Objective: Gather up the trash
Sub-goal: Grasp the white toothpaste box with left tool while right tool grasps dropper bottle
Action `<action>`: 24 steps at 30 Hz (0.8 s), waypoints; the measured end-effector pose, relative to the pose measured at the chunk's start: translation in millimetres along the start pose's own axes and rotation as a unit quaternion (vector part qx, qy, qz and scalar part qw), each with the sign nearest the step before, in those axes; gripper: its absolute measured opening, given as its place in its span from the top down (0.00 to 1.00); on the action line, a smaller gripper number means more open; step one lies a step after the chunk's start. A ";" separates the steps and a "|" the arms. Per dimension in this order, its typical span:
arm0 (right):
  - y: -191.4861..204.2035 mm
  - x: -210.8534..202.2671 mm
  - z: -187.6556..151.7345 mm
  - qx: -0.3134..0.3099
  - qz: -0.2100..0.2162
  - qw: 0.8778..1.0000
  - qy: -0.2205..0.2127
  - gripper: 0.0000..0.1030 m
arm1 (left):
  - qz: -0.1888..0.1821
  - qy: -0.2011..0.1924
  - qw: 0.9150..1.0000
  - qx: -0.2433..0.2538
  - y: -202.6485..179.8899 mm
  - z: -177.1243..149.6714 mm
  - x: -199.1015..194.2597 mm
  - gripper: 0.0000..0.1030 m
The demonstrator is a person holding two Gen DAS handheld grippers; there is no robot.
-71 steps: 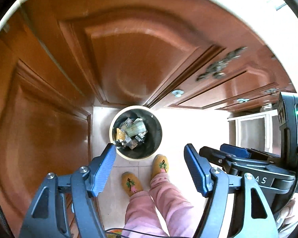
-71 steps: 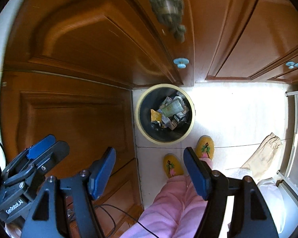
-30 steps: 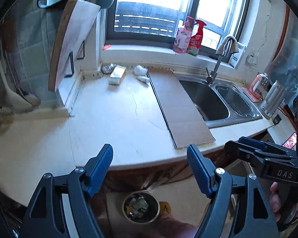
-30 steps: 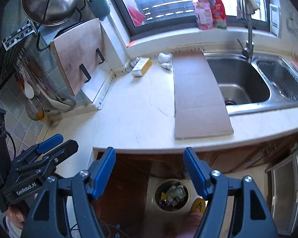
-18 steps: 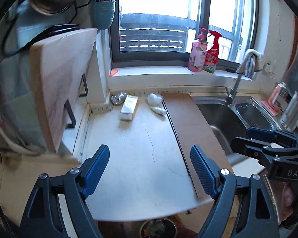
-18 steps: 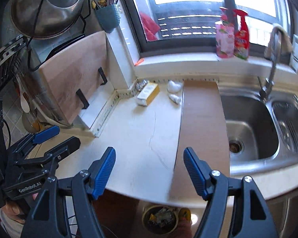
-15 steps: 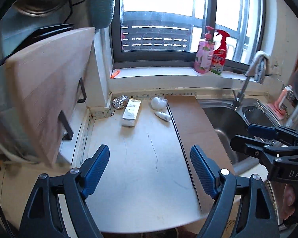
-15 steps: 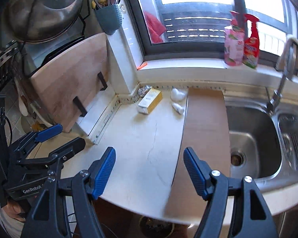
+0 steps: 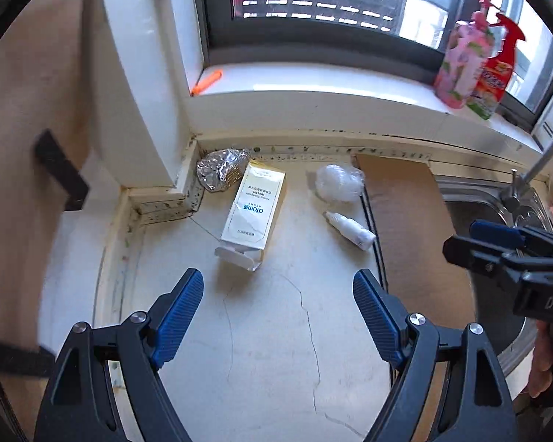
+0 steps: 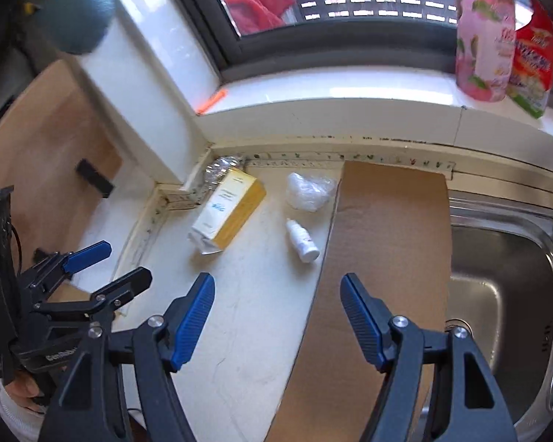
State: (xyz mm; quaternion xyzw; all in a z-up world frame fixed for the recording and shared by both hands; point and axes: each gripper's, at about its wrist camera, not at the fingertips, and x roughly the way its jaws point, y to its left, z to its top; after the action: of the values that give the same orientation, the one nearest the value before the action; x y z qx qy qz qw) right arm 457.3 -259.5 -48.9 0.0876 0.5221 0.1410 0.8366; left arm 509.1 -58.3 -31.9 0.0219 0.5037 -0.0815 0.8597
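Trash lies at the back of the white counter [image 9: 269,350]: a white and gold carton [image 9: 252,213] [image 10: 226,210], a crumpled foil ball [image 9: 219,169] [image 10: 219,167], a clear plastic wad [image 9: 337,182] [image 10: 308,191] and a small white dropper bottle [image 9: 350,228] [image 10: 302,239]. My left gripper [image 9: 278,313] is open and empty, hovering in front of the carton. My right gripper [image 10: 278,316] is open and empty, in front of the bottle by the cardboard's edge. Each gripper shows in the other's view: the left one [image 10: 88,265], the right one [image 9: 497,239].
A flat cardboard sheet [image 10: 383,258] lies beside the steel sink [image 10: 497,287]. A wooden cutting board [image 10: 44,140] leans at the left. Two spray bottles [image 10: 505,37] stand on the window sill. An orange item [image 9: 206,81] lies on the sill's left end.
Both grippers rose from the floor bin to the counter and moved in toward the trash at the back. The trash looms larger. Both stayed open.
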 end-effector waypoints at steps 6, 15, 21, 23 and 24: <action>-11.4 60.2 12.5 -0.007 -0.003 0.999 0.045 0.35 | -0.001 0.037 0.999 -0.003 9.6 25.7 58.8 0.20; -7.5 111.9 16.5 -0.028 -0.015 0.997 0.073 0.44 | 0.004 0.081 0.997 -0.013 26.3 40.0 125.8 0.20; -11.5 128.3 18.7 -0.029 -0.020 0.996 0.078 0.51 | 0.008 0.094 0.996 -0.004 27.0 43.9 154.8 0.21; -11.4 133.6 18.9 -0.032 -0.023 0.996 0.080 0.55 | 0.010 0.095 0.995 -0.003 26.6 44.6 162.1 0.21; -11.5 136.0 18.9 -0.034 -0.024 0.996 0.082 0.56 | 0.011 0.095 0.995 -0.003 26.8 45.1 166.4 0.21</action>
State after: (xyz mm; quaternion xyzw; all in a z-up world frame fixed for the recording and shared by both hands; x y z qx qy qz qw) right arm 532.4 -225.8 -159.4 0.0343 0.5856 0.1452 0.7967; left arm 632.1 -56.9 -155.7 0.0326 0.5831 -0.0686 0.8088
